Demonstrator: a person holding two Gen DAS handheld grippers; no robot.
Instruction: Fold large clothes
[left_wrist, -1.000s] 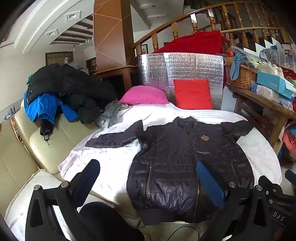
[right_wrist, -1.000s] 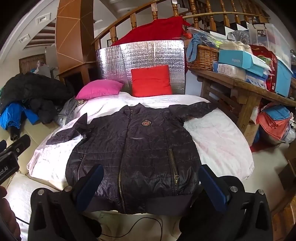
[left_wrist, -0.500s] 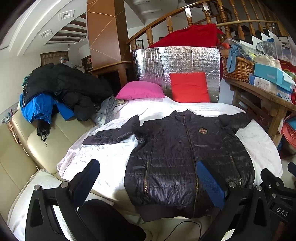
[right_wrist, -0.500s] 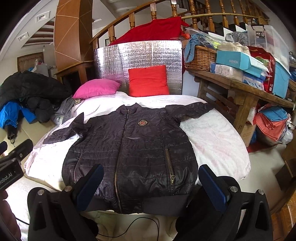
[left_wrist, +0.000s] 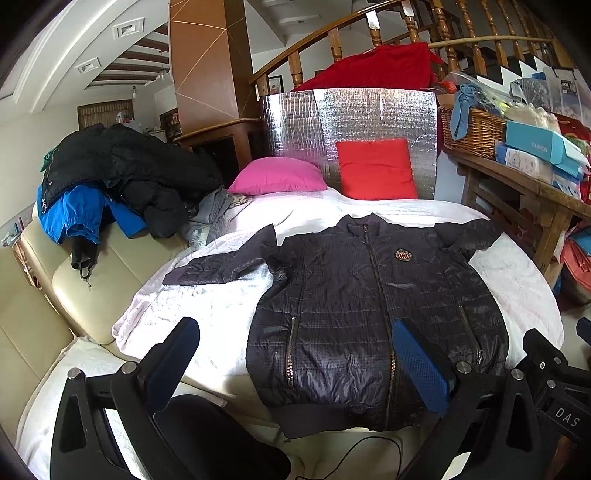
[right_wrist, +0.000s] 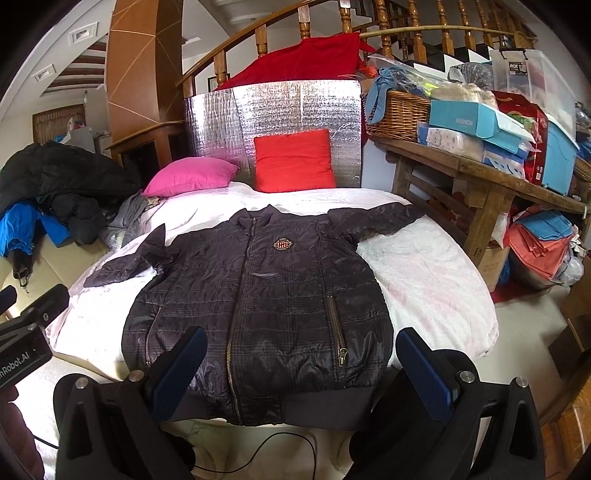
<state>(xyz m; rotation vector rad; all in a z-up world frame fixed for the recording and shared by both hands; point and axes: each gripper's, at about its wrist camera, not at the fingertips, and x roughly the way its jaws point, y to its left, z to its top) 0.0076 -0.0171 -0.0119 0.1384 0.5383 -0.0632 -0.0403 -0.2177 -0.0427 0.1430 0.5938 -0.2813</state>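
A dark quilted jacket (left_wrist: 369, 317) lies flat, front up and zipped, on a white-covered bed (left_wrist: 207, 314), sleeves spread to both sides. It also shows in the right wrist view (right_wrist: 266, 302). My left gripper (left_wrist: 295, 354) is open and empty, held back from the bed's near edge over the jacket's left hem side. My right gripper (right_wrist: 303, 369) is open and empty, above the jacket's hem. Neither touches the jacket.
A pile of black and blue coats (left_wrist: 110, 184) lies on a cream sofa at left. Pink (left_wrist: 277, 177) and red (left_wrist: 376, 170) cushions sit at the bed's head. A cluttered wooden table (right_wrist: 480, 177) stands at right. A black cable (right_wrist: 258, 454) lies below the hem.
Both grippers have drawn back and risen slightly, so the jacket sits a little farther off in view. The jacket has not moved. Both stay open.
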